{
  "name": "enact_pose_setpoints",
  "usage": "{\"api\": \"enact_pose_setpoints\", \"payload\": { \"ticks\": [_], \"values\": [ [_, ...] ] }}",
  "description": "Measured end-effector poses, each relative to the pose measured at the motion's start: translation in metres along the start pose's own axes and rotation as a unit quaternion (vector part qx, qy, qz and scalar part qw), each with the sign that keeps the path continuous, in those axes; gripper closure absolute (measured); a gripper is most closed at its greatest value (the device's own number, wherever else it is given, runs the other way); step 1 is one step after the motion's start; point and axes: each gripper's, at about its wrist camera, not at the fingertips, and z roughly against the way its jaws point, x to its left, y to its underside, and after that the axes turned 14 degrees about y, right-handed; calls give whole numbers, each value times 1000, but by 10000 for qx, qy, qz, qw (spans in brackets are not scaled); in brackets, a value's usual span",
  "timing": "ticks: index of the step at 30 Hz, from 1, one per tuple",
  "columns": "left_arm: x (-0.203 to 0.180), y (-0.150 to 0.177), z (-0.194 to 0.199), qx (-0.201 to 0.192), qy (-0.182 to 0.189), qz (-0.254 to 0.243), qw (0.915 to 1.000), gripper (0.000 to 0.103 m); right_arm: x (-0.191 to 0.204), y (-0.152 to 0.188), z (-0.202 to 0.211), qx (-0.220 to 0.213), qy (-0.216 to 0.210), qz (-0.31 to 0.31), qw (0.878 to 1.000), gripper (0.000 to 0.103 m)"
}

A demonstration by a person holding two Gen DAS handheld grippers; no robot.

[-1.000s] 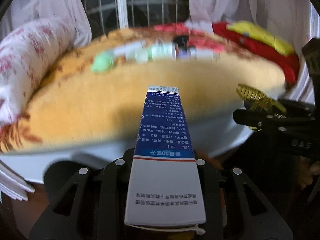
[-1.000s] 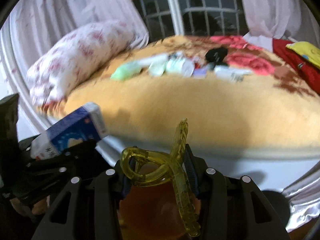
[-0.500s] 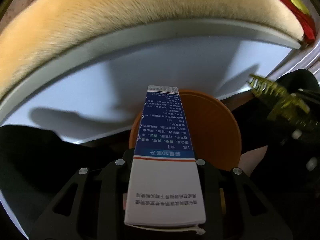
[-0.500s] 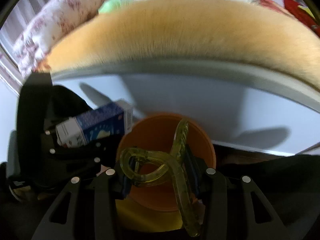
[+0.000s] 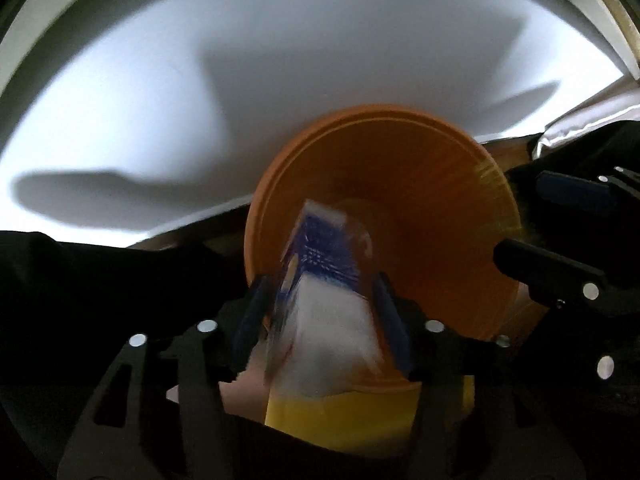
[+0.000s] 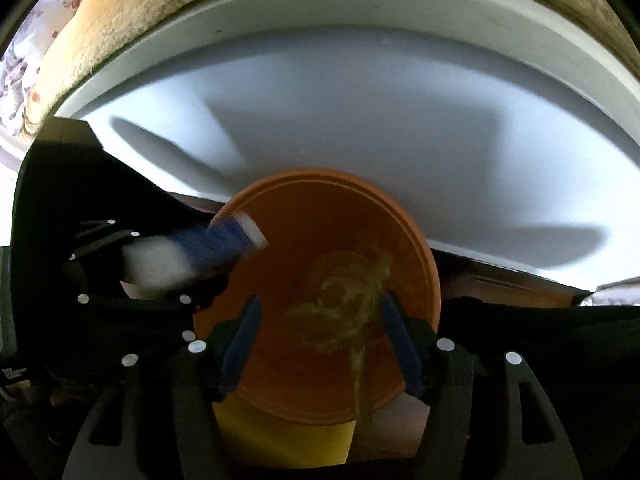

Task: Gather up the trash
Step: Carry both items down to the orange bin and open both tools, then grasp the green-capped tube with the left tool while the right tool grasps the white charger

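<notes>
The orange bin (image 5: 420, 208) at 3 o'clock in the left wrist view looks like smooth moulded plastic with a dull sheen and a ribbed rim. The blue-and-white carton (image 5: 328, 292) at 6 o'clock reads as printed card, lightly glossy (blur hides any finer finish). The left gripper (image 5: 324, 320) is matt black plastic with bright metal screw heads and blue pads (image 5: 394, 332) of a rubbery look. In the right wrist view, the hair clip (image 6: 344, 300) at centre is translucent yellow-green plastic. The bed frame (image 6: 360, 112) at 12 o'clock is smooth, satin white, and the blanket (image 6: 132, 12) at 11 o'clock is rough, fuzzy tan cloth.
</notes>
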Motion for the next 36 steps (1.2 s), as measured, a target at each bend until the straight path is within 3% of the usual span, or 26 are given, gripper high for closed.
{"api": "enact_pose_setpoints", "payload": {
  "ticks": [2, 14, 21, 23, 27, 29, 36],
  "values": [
    [-1, 2, 2, -22, -4, -16, 10000, 38, -1, 0, 2, -31, 37, -27, 10000, 41],
    [-5, 10, 38, -283, 183, 29, 9994, 38, -12, 13, 37, -421, 80, -238, 9988, 41],
    [-21, 23, 136, -1384, 274, -484, 9888, 38, -28, 39, 93, -1156, -71, -172, 9931, 40],
    [-17, 18, 172, -1821, 271, -496, 9817, 30, -43, 33, 114, -1322, -137, -233, 9909, 37],
    [2, -23, 220, -2522, -53, -437, 9667, 23, -51, 26, 137, -1666, -403, -456, 9841, 37],
    [12, -51, 227, -2656, -135, -432, 9630, 21, -47, 20, 145, -1753, -482, -493, 9821, 37],
    [59, -166, 222, -2442, -492, -28, 9685, 21, -27, -3, 130, -1711, -592, -394, 9827, 37]
  ]
}}
